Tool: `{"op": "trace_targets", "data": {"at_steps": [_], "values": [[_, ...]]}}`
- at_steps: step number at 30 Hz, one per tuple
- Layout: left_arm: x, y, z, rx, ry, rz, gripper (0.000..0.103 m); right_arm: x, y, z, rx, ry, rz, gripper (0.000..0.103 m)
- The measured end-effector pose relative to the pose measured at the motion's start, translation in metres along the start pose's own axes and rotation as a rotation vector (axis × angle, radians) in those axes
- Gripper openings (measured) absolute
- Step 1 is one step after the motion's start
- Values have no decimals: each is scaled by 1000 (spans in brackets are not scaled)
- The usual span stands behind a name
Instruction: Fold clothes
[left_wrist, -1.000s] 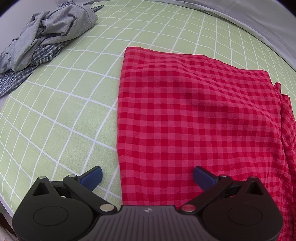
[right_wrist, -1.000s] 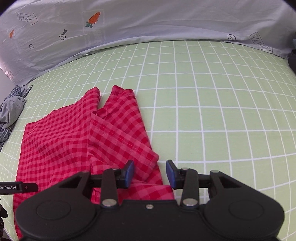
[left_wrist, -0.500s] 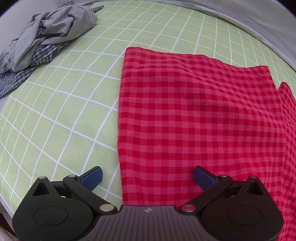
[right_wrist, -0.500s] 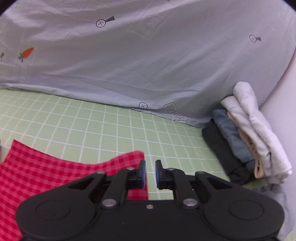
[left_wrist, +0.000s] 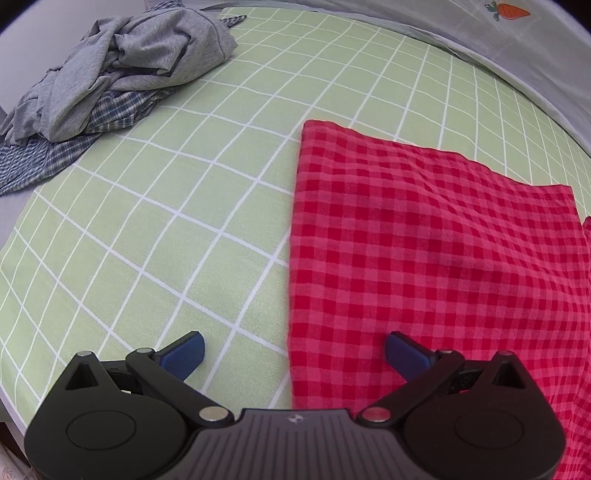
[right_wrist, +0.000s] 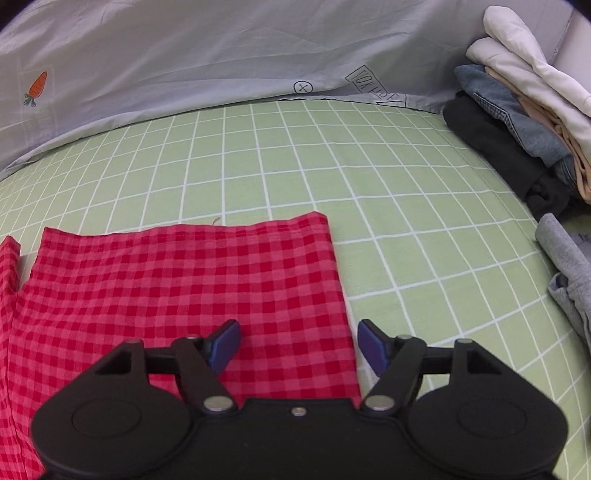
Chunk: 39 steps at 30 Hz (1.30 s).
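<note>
A red checked garment (left_wrist: 436, 258) lies flat on the green grid sheet (left_wrist: 166, 229), its left edge running up the middle of the left wrist view. My left gripper (left_wrist: 295, 354) hangs open over that edge, one blue pad over the sheet, the other over the cloth, gripping nothing. In the right wrist view the same red garment (right_wrist: 192, 280) is spread flat with its right edge and far hem showing. My right gripper (right_wrist: 299, 345) straddles the right edge, its jaws opening, with cloth under the gap and no pad pressing on it.
A crumpled heap of grey and blue plaid clothes (left_wrist: 110, 74) sits at the far left. A stack of folded clothes (right_wrist: 524, 107) stands at the far right, with a grey garment (right_wrist: 569, 269) nearer. A pale grey quilt (right_wrist: 221, 55) with carrot prints borders the far side.
The right gripper swung right, narrowed, then spread its jaws; the bunched red leg now lies flat and spread. The left gripper slid left, staying open over the garment's left edge.
</note>
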<state>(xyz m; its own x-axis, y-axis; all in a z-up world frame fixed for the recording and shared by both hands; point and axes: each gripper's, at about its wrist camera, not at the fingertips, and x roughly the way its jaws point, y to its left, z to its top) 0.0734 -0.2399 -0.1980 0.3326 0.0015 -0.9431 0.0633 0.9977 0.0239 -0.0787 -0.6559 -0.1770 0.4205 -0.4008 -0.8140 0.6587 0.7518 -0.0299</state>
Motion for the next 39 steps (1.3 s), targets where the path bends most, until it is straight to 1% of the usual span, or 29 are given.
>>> {"op": "trace_targets", "data": {"at_steps": [1,2,3,4,5,6,7,9,10,11,12,14,16,19,21,22,23,24,25,26,27,29,30,31,32,33,34,36,39], "values": [[1,-2,4,13,-16,6,102,1,-2,1,9,-10,13,66],[1,-4,8,16,-34,7,101,3,-4,2,17,-19,25,49],[2,-6,12,17,-53,7,95,4,-5,5,20,-23,27,37],[2,-8,17,12,-74,5,91,6,-6,9,21,-28,28,32],[2,-10,21,9,-93,5,82,7,-6,11,13,-30,30,19],[1,-12,25,11,-113,5,69,9,-6,13,7,-33,31,8],[1,-15,29,13,-132,5,62,11,-6,16,4,-38,22,6],[1,-25,40,25,-162,6,33,16,-5,21,4,-48,1,3],[3,-31,47,34,-173,20,27,20,-4,25,3,-54,-10,3],[6,-36,55,43,-184,37,15,23,-4,28,3,-59,-21,2],[9,-42,63,59,-195,53,6,26,-3,32,1,-65,-31,2],[17,-55,79,90,-217,79,0,35,-1,43,-11,-73,-46,2],[24,-68,94,115,-235,93,0,43,1,53,-10,-81,-53,2],[30,-80,113,127,-250,80,0,54,4,66,-10,-94,-63,1],[33,-82,123,115,-245,66,1,57,5,71,-9,-96,-68,1],[34,-81,127,108,-232,56,2,58,4,73,-8,-94,-69,2],[34,-80,130,100,-215,46,8,59,4,75,-8,-93,-69,3],[31,-77,129,93,-209,34,15,60,3,76,-8,-91,-71,11],[29,-74,127,86,-205,21,20,58,4,76,-17,-87,-84,21],[24,-70,122,78,-203,16,32,55,5,74,-21,-88,-95,44],[18,-65,114,70,-201,14,43,50,4,70,-22,-87,-96,58],[6,-54,98,53,-201,1,49,40,3,62,-23,-85,-98,65],[-2,-47,87,45,-201,-14,56,34,3,56,-16,-68,-87,74],[-10,-40,73,37,-197,-28,60,29,3,50,-10,-51,-76,79],[-18,-35,59,34,-191,-34,68,22,6,42,-20,-38,-63,85],[-25,-30,45,32,-184,-39,71,16,8,33,-29,-25,-50,86],[-31,-27,32,35,-176,-43,71,9,10,25,-39,-11,-38,86],[-40,-23,5,48,-154,-55,75,-4,18,6,-83,19,-32,91],[-49,-21,-34,66,-117,-76,75,-24,18,-20,-106,38,-2,93]]}}
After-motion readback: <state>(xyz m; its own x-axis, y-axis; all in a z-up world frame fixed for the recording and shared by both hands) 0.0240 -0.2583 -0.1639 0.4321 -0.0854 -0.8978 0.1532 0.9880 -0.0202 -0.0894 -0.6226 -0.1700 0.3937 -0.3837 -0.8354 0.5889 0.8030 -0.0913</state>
